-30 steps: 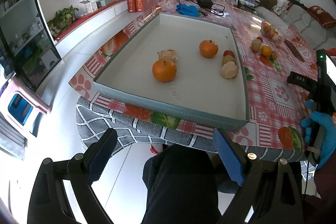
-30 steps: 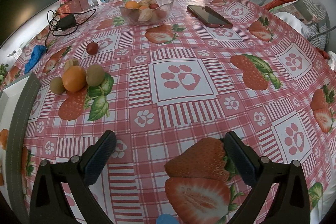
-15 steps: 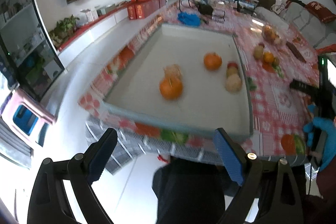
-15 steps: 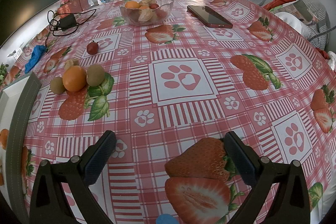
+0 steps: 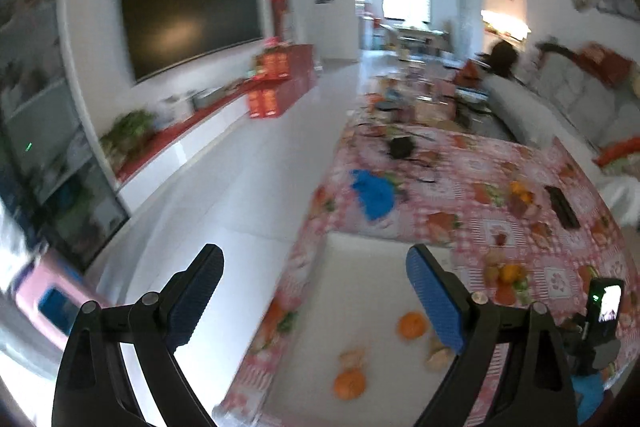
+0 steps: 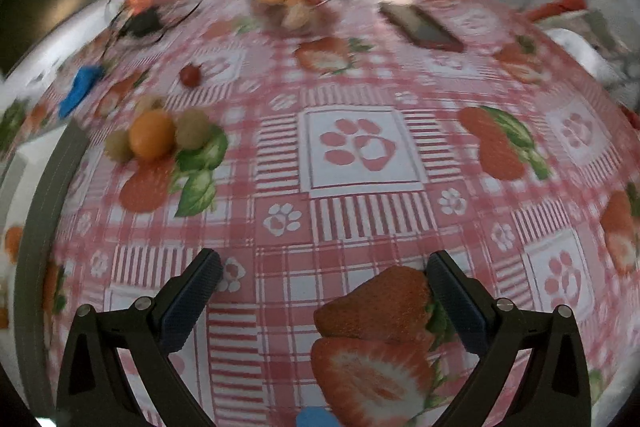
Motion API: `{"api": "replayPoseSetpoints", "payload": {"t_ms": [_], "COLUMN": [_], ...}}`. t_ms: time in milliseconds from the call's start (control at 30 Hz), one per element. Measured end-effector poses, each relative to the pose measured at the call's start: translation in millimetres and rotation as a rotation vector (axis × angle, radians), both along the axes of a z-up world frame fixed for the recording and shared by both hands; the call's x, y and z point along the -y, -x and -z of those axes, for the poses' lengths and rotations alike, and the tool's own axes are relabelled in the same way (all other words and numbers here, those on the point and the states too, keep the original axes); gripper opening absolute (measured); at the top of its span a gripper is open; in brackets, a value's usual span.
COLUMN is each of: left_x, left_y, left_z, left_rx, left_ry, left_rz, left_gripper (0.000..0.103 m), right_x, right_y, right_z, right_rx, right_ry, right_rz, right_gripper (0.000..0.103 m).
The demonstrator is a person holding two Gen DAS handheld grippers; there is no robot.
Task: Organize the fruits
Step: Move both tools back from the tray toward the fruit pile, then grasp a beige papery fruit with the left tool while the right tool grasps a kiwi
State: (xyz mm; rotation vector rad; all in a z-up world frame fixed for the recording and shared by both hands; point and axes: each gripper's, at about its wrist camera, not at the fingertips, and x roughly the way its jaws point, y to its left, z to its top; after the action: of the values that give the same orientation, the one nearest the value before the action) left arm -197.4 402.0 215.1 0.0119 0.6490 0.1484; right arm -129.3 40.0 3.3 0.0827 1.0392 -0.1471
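Observation:
My left gripper (image 5: 316, 267) is open and empty, held high and tilted up over the near left of the white tray (image 5: 360, 251). In the tray lie two oranges (image 5: 412, 325) (image 5: 350, 385) and some pale fruit (image 5: 438, 357), all blurred. My right gripper (image 6: 320, 267) is open and empty just above the red checked tablecloth. An orange (image 6: 151, 134) with kiwis (image 6: 193, 129) beside it lies on the cloth at left, and a small red fruit (image 6: 190, 75) lies farther back. A glass bowl of fruit (image 6: 292, 11) stands at the back.
A phone (image 6: 420, 27) lies right of the bowl. A blue glove (image 6: 80, 89) and a black charger with cables (image 6: 140, 23) lie at the back left. The tray's grey rim (image 6: 44, 211) runs along the left edge. A sofa (image 5: 560, 107) is at right, a TV (image 5: 188, 11) at left.
My left gripper has swung sharply upward, so the tray dropped to the bottom of its view and the room fills it. My right gripper started to shift slightly; its view is now blurred.

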Motion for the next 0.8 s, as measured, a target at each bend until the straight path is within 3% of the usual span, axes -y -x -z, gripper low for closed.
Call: {"api": "replayPoseSetpoints", "payload": {"t_ms": [100,200,300,467,633,767,800], "left_x": [45,102,154,211,224,240,241], "left_y": [-30,-63,-94,-148,-186,-199,-201], "left_z": [15,47,82,124,148,175,180], "left_rx": [-0.064,-0.153,-0.232,-0.31,-0.396,-0.469,-0.484], "left_ry": [-0.006,-0.026,-0.021,-0.057,0.005,-0.054,-0.061], "left_rz": [0.132,0.254,0.346,0.361,0.339,0.351,0.348], "left_gripper": [0.094,0.095,0.094,0.085,0.078,0.077,0.073], "right_x": [17,44,58,58,59,59,59], "right_y": [-7,-10,-4,2,0,1,1], "right_z": [-2,-1,2,2,2,2,2], "right_rx": [-0.031,-0.027,0.02,0.066,0.068,0.068,0.068], "right_ry": [-0.036,-0.03,-0.006,0.01,0.009,0.009,0.009], "right_rz": [-0.06,-0.043,-0.057,-0.072,-0.069,-0.069,-0.069], "right_gripper": [0.103,0.103,0.103,0.103,0.103,0.103,0.103]}}
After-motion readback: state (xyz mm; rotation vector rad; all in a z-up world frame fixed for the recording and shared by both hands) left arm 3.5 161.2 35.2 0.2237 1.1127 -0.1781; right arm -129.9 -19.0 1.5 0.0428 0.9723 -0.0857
